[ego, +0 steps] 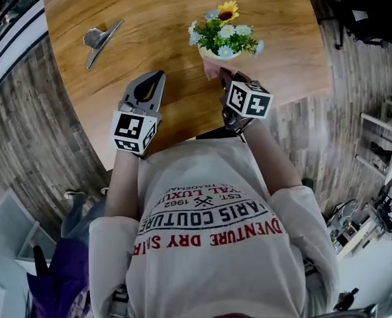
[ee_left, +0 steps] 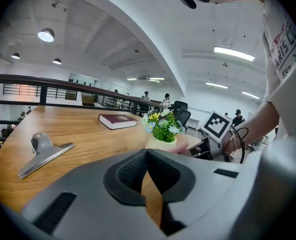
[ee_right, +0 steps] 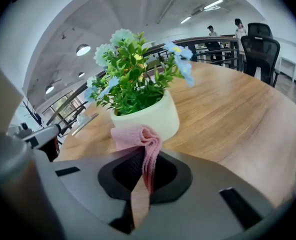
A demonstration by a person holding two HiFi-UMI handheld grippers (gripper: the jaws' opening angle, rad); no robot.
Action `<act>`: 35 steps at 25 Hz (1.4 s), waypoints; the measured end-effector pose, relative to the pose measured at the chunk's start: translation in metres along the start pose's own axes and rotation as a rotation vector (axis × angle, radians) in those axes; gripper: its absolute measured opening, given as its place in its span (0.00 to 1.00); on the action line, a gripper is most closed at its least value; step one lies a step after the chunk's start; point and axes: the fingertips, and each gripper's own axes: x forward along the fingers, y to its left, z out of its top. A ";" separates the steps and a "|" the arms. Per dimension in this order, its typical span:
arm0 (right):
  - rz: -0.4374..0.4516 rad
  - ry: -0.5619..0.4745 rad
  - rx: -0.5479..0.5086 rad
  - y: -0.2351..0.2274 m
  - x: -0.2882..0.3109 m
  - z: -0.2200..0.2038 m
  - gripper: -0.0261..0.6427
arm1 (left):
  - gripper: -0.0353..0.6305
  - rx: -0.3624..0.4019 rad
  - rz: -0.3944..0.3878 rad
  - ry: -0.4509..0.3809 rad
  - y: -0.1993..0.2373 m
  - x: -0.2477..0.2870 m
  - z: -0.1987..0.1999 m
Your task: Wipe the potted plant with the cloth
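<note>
Two hand-held grippers were carried ahead of the chest. The left gripper (ee_left: 147, 154) pointed slightly down, its jaws closed together with nothing between. The right gripper (ee_right: 144, 156) pointed more steeply down, jaws clamped on a pink cloth (ee_right: 137, 136). The left forearm (ego: 122, 177) and right forearm (ego: 275, 158) were bare.

potted plant (ego: 224, 35) on table (ego: 149, 12), clip (ego: 100, 40) well left, book (ee_left: 118, 120) behind

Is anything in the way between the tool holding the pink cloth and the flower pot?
No, nothing visible. The right tool pinches the pink cloth, and the cloth sits right in front of the flower pot. Whether they touch, I cannot tell.
</note>
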 end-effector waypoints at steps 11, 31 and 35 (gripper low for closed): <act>-0.171 -0.057 -0.353 -0.090 -0.022 0.046 0.10 | 0.50 0.044 -0.093 0.012 -0.050 0.065 -0.004; -0.101 -0.053 -0.386 -0.119 0.009 0.091 0.10 | 0.88 0.358 -0.337 0.115 -0.074 0.173 -0.019; -0.103 -0.059 -0.378 -0.121 0.013 0.092 0.09 | 0.87 0.416 -0.386 0.117 -0.079 0.182 -0.017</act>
